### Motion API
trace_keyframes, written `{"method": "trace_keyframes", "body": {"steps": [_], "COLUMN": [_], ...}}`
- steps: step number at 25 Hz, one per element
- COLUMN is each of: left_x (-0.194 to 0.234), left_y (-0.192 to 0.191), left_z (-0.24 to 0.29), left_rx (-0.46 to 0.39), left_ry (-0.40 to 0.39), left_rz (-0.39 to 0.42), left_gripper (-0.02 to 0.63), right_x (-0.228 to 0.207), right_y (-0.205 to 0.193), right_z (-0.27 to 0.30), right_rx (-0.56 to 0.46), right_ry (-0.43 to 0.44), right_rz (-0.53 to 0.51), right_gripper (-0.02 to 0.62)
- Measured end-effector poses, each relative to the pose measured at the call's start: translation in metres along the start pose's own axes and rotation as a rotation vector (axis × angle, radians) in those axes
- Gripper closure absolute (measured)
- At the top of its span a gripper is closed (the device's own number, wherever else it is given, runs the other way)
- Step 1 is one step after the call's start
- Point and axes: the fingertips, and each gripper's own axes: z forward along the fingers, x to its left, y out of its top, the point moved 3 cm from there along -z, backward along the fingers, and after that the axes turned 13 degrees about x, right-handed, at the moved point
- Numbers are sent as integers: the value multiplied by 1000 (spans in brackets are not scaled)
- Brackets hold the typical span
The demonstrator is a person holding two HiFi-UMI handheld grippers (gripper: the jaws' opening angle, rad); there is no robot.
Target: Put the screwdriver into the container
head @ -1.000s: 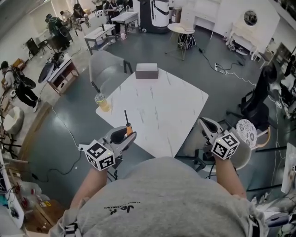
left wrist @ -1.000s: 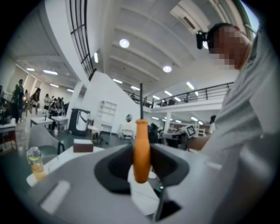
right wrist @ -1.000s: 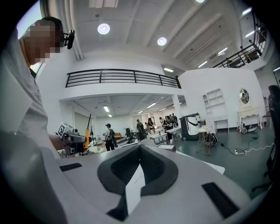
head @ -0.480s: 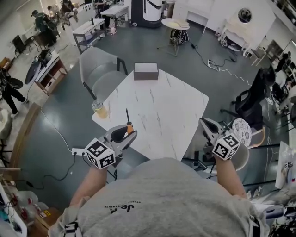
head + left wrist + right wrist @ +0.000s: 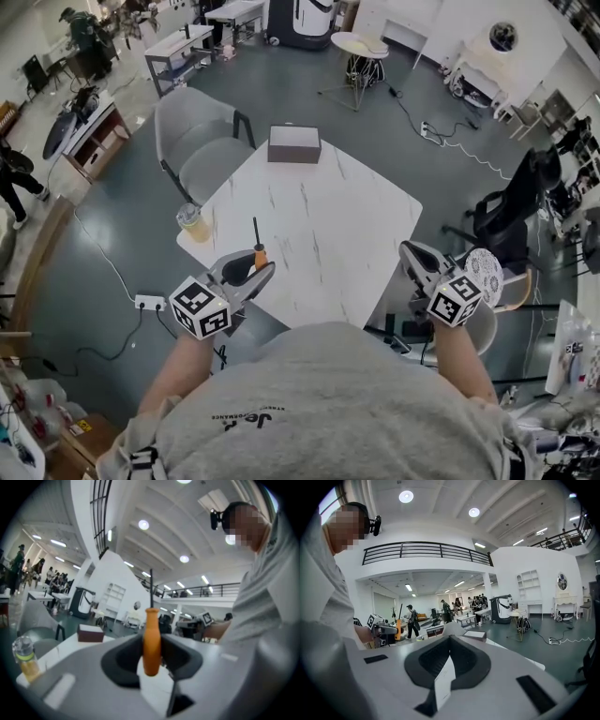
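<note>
screwdriver (image 5: 260, 254): grasped upright in left claw (image 5: 257, 273), near worktop (image 5: 337, 225) edge. right claw (image 5: 411, 253) clenched, empty. container (image 5: 294, 144) at far corner: delivery pending.

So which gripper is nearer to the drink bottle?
Left. The left gripper, holding the screwdriver, is just right of the bottle; the right gripper is across the table, off its right edge.

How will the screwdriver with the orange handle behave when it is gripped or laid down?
The screwdriver is probably stiff and light: the left tongs hold it upright by the handle alone. Its smooth, round handle may slip in the grip or roll on the table.
</note>
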Motion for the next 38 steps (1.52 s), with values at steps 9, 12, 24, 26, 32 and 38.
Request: {"method": "trace_keyframes", "body": {"steps": [9,12,24,26,32,38], "left_x": [-5,-15,-19,-3,65,131], "left_y": [5,4,2,3,24,64], "left_z": [47,69,91,89,86,101], "left_rx": [25,47,138,154,196,281], "left_ry": [147,217,318,303,260,270], "left_rz": [-44,-78,-132,-107,-4,135], "left_gripper": [483,483,483,483,483,484], "right_x": [-69,-98,-142,-140,-135,-153], "right_y": [-7,-7,-2,3,41,86], "right_z": [33,52,114,126,158,204], "right_rx": [-14,-34,-58,-44,-29,-37], "right_ry": [154,237,344,331,265,210], "right_rz": [-8,-23,-56,-61,-109,-163], "right_gripper": [586,586,586,586,586,586]}}
